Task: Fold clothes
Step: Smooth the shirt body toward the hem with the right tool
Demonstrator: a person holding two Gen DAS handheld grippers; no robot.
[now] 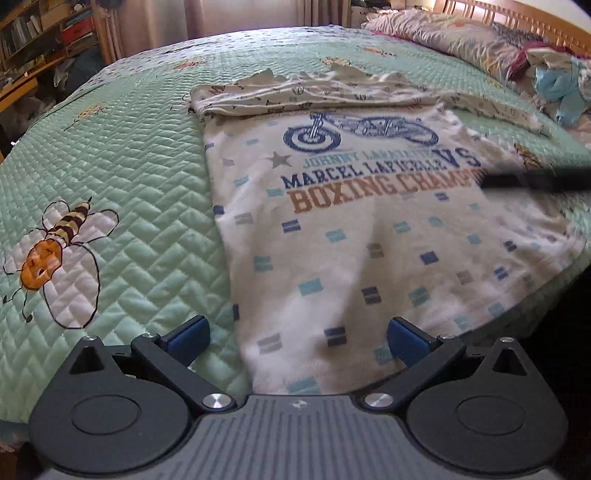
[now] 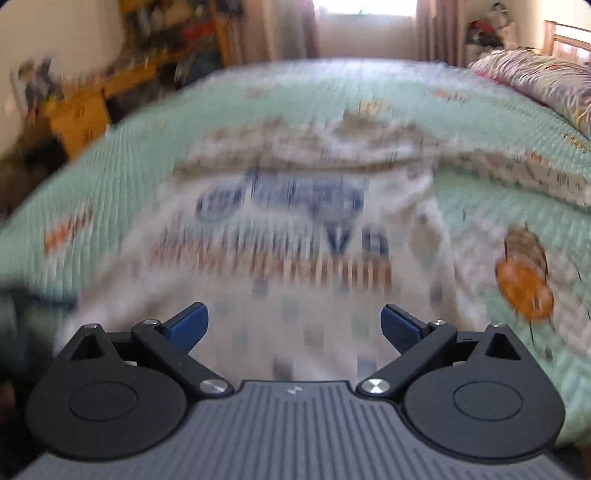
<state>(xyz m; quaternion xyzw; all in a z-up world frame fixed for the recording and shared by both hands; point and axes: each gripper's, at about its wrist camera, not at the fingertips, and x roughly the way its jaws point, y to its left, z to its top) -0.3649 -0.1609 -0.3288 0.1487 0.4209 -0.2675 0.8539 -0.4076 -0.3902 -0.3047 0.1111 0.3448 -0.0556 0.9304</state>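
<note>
A white T-shirt [image 1: 369, 229] printed with a blue motorcycle and the words "BOXING CHAMP" lies flat on a mint-green quilted bedspread [image 1: 140, 177], its long axis running from the near edge of the bed away toward the far side; the hem end is nearest the cameras and the print reads upright from here, so the neck end points away. Across that far end lies a second, patterned white garment [image 1: 303, 94], stretched crosswise and overlapping the top of the shirt. The left gripper [image 1: 297, 339] hangs just above the near hem with its blue-padded fingers [image 1: 188, 338] spread wide and nothing between them — one finger is over the bedspread, the other over the shirt. The right gripper [image 2: 294, 328] is likewise spread wide and empty above the lower part of the shirt; its view is heavily blurred, so fine detail there cannot be told. A dark blurred bar [image 1: 535, 181] reaches in from the right across the shirt's right edge in the left wrist view. An embroidered bee [image 1: 55, 251] sits on the bedspread to the left of the shirt, a pillow [image 1: 454, 35] and a heap of clothes [image 1: 557, 79] lie at the head of the bed by a wooden headboard [image 1: 524, 14], and bookshelves [image 1: 40, 33] stand beyond the far left corner.
</note>
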